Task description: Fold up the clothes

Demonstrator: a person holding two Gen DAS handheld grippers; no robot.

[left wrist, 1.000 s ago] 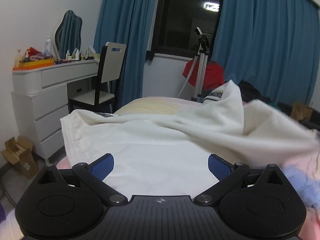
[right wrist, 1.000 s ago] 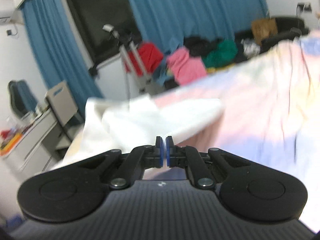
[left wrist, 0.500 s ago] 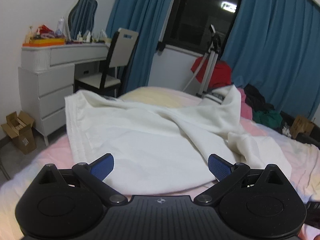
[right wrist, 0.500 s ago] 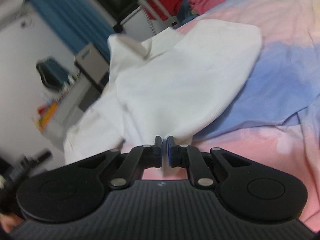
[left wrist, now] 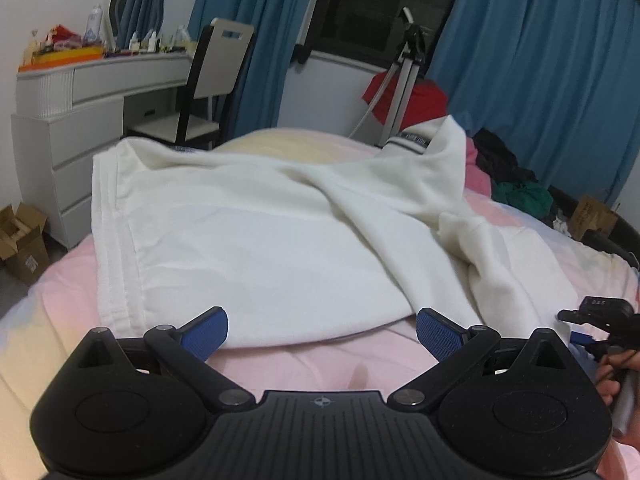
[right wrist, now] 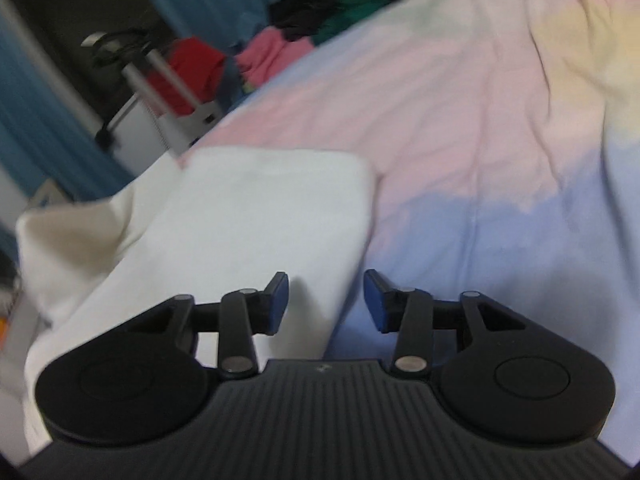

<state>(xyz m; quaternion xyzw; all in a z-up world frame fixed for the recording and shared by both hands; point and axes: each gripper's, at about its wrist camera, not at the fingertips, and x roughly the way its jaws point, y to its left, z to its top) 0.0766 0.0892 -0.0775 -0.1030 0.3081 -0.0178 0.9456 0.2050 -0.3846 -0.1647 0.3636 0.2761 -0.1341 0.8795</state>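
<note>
A cream-white garment (left wrist: pixel 256 236) lies spread and loosely folded on the pastel bedsheet (left wrist: pixel 312 364), its dark-trimmed collar (left wrist: pixel 416 140) raised at the far side. My left gripper (left wrist: pixel 322 332) hovers open just before the garment's near edge, nothing between its blue pads. In the right wrist view the same garment (right wrist: pixel 240 224) fills the left half, its right edge running down between the fingers of my right gripper (right wrist: pixel 326 304). Those jaws are opening and the pads stand clear of the cloth. The right gripper (left wrist: pixel 600 320) and a hand also show at the left wrist view's right edge.
A white dresser (left wrist: pixel 80 120) with bottles and a chair (left wrist: pixel 212 92) stand left of the bed. A tripod (left wrist: pixel 404 84) and piles of red, pink, green and dark clothes (right wrist: pixel 304 40) lie beyond. A cardboard box (left wrist: pixel 20 240) sits on the floor at left.
My right gripper swung down and across to the garment's right edge, and its jaws went from shut to parted. The lifted cloth settled flat. My left gripper dipped slightly toward the near edge.
</note>
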